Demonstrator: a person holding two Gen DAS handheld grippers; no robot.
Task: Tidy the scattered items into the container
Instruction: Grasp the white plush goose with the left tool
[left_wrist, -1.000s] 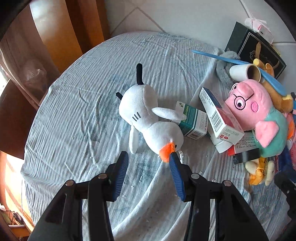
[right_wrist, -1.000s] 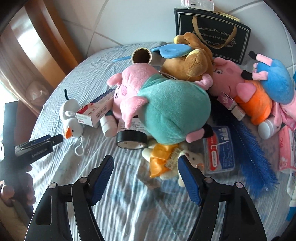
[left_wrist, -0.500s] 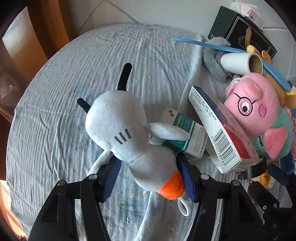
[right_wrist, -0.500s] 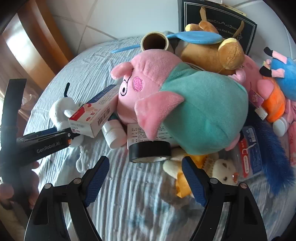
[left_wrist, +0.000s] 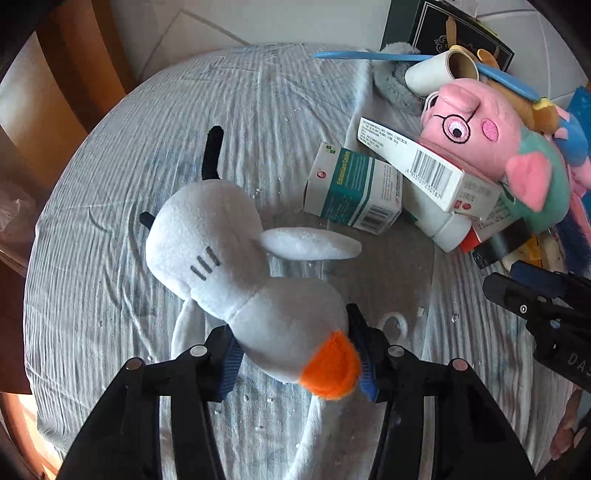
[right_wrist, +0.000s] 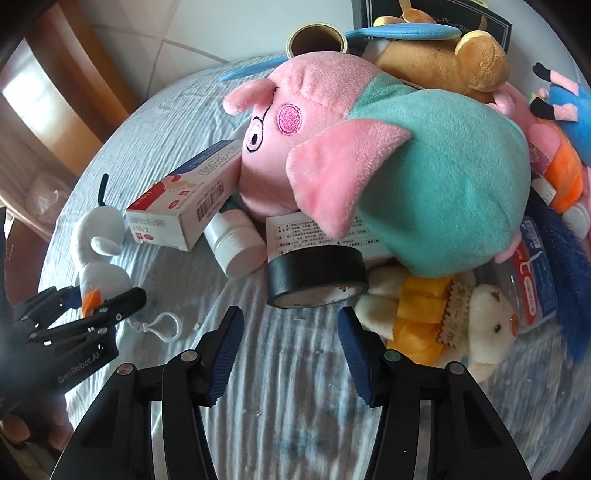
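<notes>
A white snowman plush with an orange nose lies on the grey striped cloth. My left gripper is shut on the plush's head, one blue pad on each side; it also shows in the right wrist view. My right gripper is open and empty, just in front of a black tape roll. The roll lies under a pink pig plush in a teal shirt. A dark gift bag stands at the back by the wall.
A white-and-red box, a teal-and-white box and a white bottle lie between the plushes. A brown plush, a cardboard tube, a blue brush and a small cream plush crowd the right side.
My left gripper moved in around the snowman plush's head and closed on it. My right gripper moved closer to the black tape roll, still open.
</notes>
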